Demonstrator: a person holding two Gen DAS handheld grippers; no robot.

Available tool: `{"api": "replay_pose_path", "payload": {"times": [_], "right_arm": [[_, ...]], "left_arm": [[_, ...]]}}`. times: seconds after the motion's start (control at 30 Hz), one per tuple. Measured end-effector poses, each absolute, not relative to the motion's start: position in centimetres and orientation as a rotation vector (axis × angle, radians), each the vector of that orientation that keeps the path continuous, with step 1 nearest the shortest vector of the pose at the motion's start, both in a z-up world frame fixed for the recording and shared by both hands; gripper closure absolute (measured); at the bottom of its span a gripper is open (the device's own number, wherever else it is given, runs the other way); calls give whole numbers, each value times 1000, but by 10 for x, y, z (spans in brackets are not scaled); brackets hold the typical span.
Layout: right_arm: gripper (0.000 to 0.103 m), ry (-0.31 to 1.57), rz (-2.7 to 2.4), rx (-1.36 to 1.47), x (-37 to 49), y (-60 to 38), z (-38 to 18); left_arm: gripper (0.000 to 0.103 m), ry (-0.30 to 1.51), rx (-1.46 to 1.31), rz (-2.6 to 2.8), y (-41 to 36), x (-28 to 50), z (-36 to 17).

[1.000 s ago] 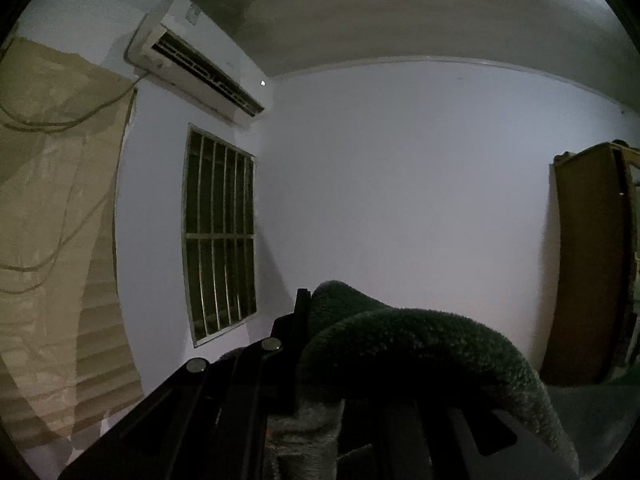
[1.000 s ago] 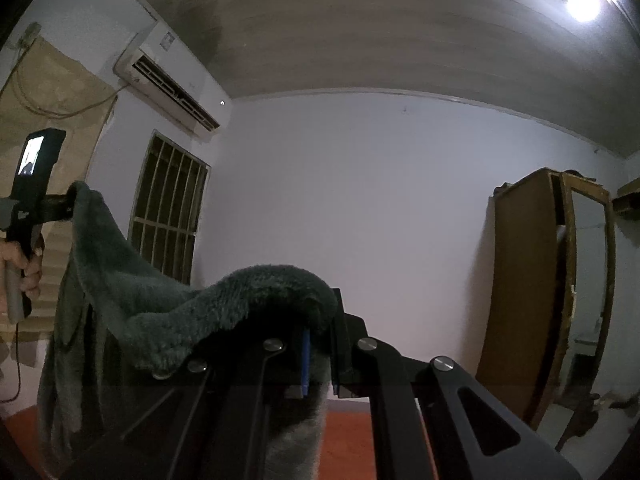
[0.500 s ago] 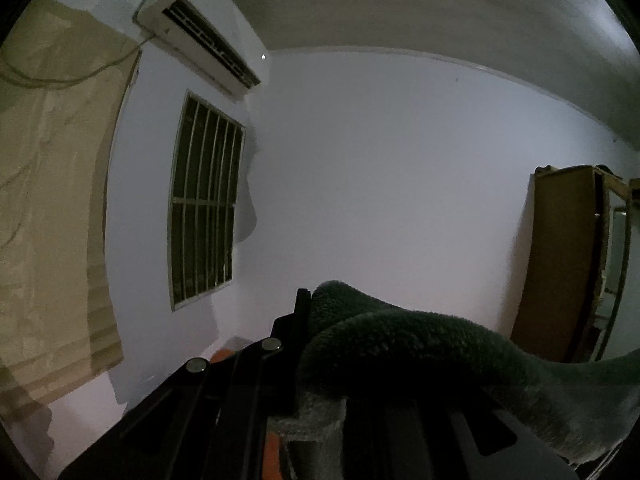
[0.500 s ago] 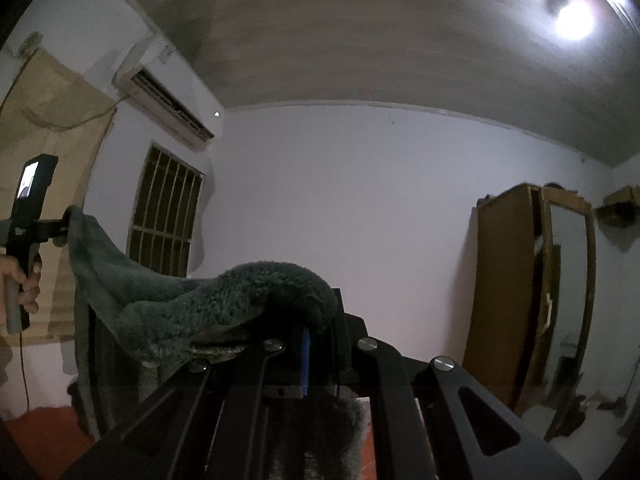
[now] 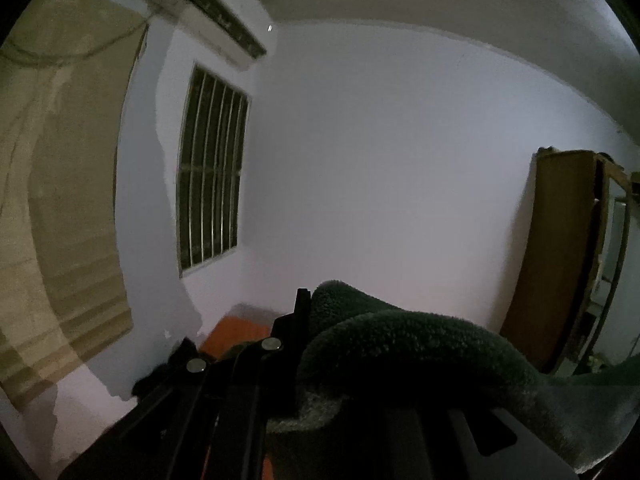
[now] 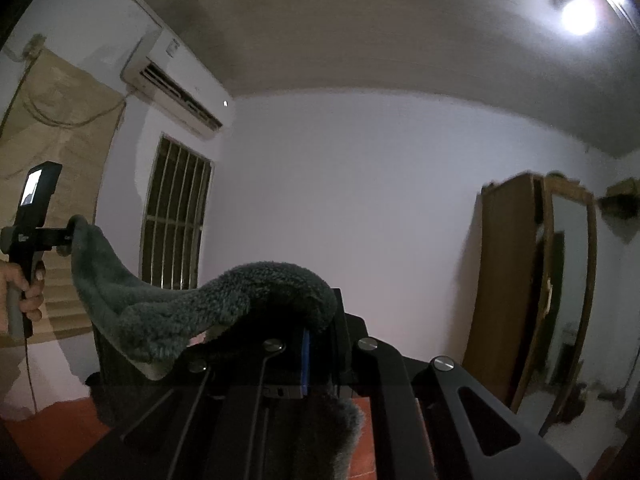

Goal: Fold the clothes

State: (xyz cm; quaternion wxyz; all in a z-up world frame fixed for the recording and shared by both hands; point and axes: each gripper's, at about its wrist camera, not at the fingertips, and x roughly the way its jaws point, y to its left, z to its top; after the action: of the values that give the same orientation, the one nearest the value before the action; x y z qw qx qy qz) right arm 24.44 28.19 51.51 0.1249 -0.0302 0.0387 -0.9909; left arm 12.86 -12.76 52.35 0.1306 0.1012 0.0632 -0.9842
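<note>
Both jaws were clamped on the dark green fleece garment (image 6: pixel 168 312); its top edge sagged between my left gripper (image 6: pixel 66 236) and right gripper (image 6: pixel 320 344), left held higher.

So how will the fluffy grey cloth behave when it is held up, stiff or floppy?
Probably floppy: the grey cloth sags between the left gripper and the right gripper. Its thick pile suggests good grip, and some weight.

Both my wrist cameras tilt up along the tongs, sharing the barred window (image 5: pixel 210 176) (image 6: pixel 176 216) and wardrobe (image 5: pixel 560 264) (image 6: pixel 516 280).
</note>
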Motion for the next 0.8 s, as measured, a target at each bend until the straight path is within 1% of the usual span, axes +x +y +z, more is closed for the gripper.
{"api": "replay_pose_path", "payload": {"times": [0.13, 0.23, 0.43, 0.6, 0.63, 0.8], "right_arm": [[97, 98, -2881, -4, 221, 272, 502], [97, 102, -2878, 48, 191, 261, 486], [97, 115, -2903, 200, 107, 243, 437], [97, 119, -2907, 402, 0, 232, 364], [97, 123, -2907, 428, -18, 230, 353], [97, 135, -2895, 588, -130, 218, 263]], "left_arm": [[95, 221, 399, -2814, -137, 97, 494], [95, 216, 470, -2776, -145, 61, 467], [95, 151, 587, -2715, -157, -18, 388], [95, 85, 752, -2658, -170, -106, 299], [95, 83, 796, -2643, -174, -132, 274], [95, 74, 891, -2579, -187, -220, 183]]}}
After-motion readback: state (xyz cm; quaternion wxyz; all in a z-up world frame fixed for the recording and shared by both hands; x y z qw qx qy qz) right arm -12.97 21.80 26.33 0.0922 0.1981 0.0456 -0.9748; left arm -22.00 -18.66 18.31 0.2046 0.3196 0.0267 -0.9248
